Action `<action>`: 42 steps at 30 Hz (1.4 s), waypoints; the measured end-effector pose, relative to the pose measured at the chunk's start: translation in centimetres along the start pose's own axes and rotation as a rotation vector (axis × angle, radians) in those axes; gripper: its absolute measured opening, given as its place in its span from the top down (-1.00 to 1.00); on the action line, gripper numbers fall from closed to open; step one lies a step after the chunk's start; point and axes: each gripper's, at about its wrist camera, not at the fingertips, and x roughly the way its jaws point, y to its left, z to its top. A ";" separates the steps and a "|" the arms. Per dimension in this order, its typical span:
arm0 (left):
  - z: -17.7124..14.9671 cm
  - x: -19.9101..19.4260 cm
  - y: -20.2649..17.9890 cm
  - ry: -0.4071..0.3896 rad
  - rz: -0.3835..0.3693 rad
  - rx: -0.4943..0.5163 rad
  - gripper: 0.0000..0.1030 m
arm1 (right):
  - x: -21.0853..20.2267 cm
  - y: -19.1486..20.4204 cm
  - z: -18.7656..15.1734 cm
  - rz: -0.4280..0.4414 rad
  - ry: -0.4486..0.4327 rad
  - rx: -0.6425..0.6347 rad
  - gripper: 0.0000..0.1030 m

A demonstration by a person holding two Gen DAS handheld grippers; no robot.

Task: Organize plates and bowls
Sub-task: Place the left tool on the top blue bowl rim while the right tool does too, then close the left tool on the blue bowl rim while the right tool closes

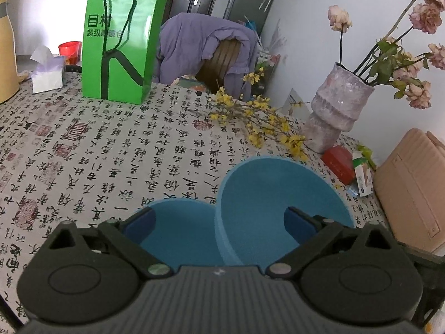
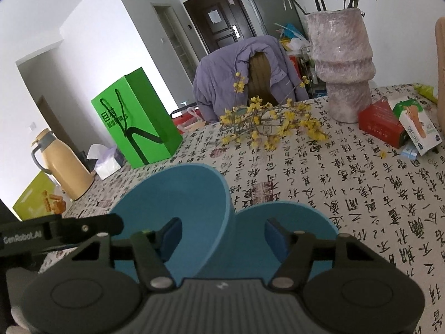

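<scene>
**Two blue bowls at the near table edge, both tools straddling the tilted one's wall**

Left tool [image 1: 219, 218]: jaws spread wide, released, nothing pinched. The tilted blue bowl [image 1: 281, 194] sits between its fingers, rim tipped up and toward the camera. Right-hand pad is inside the bowl's cavity, left-hand pad is over the flat blue bowl [image 1: 178, 222] next to it. Bowl wall runs down the middle of the gap, not touching either pad as far as I can see.

Right tool [image 2: 222, 235]: jaws part-open, not clamped on anything. Same layout mirrored: tilted blue bowl [image 2: 178, 200] on the left side of the gap, flat blue bowl [image 2: 300, 220] on the right. Left-hand pad is inside the tilted bowl, right-hand pad over the flat one. The tilted bowl's wall stands between the pads with visible clearance each side. Can't tell for sure if the left-hand pad grazes the inner wall.

The left tool's black finger shows at the left of the right wrist view, next to the tilted bowl.

Bowls: touching, tilted one leaning on the flat one's rim. Both on the calligraphy-print table [image 1: 111, 153], at the near edge close to the tools.

Rest of table: green bag [image 1: 122, 47] toward the far left edge, yellow flower sprigs [image 1: 261, 117] mid-table, pink vase [image 1: 336, 105] toward the far right corner, red box [image 2: 381, 122] beside it.
</scene>
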 end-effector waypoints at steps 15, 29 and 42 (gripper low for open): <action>0.2 1.8 -1.6 0.039 0.000 0.038 -0.48 | 0.5 -0.2 -0.1 0.002 0.008 0.000 0.10; -0.2 2.3 -2.0 0.063 0.024 0.062 0.52 | 0.9 -0.5 -0.3 -0.019 0.014 0.011 0.63; -0.5 2.1 -2.2 0.057 0.039 0.071 0.58 | 0.8 -0.6 -0.3 -0.031 0.006 0.012 0.65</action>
